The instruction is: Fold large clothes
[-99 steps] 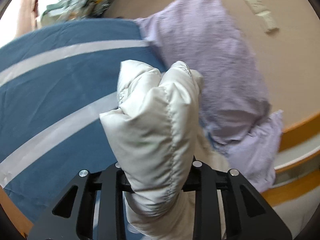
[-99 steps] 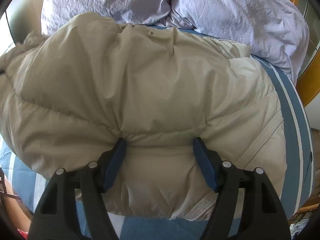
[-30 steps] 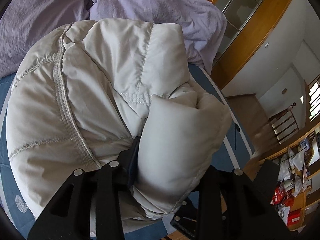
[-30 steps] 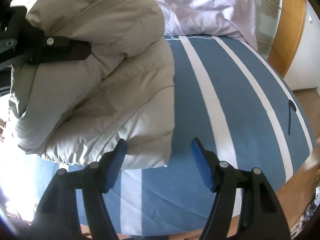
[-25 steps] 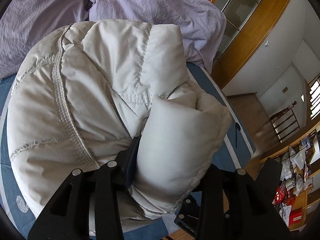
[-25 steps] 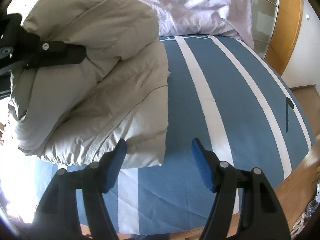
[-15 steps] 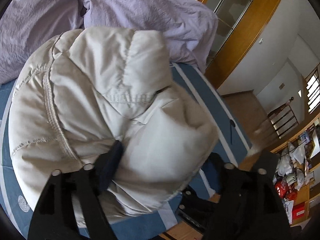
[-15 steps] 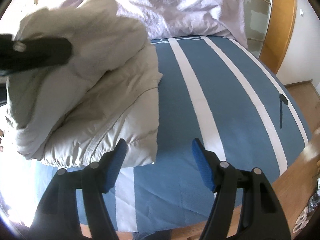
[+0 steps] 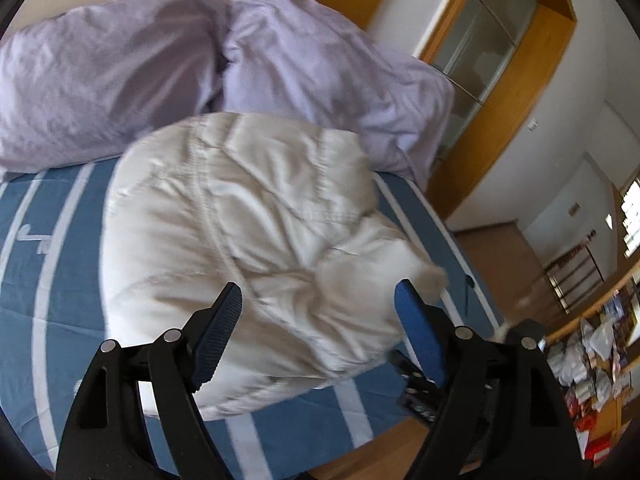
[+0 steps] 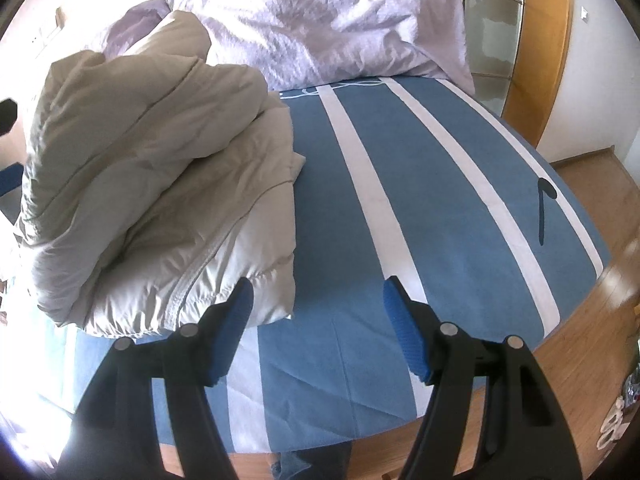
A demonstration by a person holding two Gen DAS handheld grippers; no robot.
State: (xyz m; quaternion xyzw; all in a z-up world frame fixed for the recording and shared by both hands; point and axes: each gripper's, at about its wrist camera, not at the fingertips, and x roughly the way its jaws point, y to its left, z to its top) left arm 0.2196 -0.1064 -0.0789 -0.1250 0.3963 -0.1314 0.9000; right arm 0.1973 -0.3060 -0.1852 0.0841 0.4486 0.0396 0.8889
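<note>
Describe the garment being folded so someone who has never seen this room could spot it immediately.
Start at the bed with the blue, white-striped cover. Below the two wrinkled lilac pillows lies a puffy cream quilted down jacket, folded into a thick bundle. It is the only pale, stitched, padded item there.

No text, label, brand or number could be read in either view. The packets on the shelves [image 9: 600, 344] at the right of the left wrist view were too blurred to make out.

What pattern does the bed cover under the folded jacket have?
The bed cover is blue with white stripes, clearest in the right wrist view.
</note>
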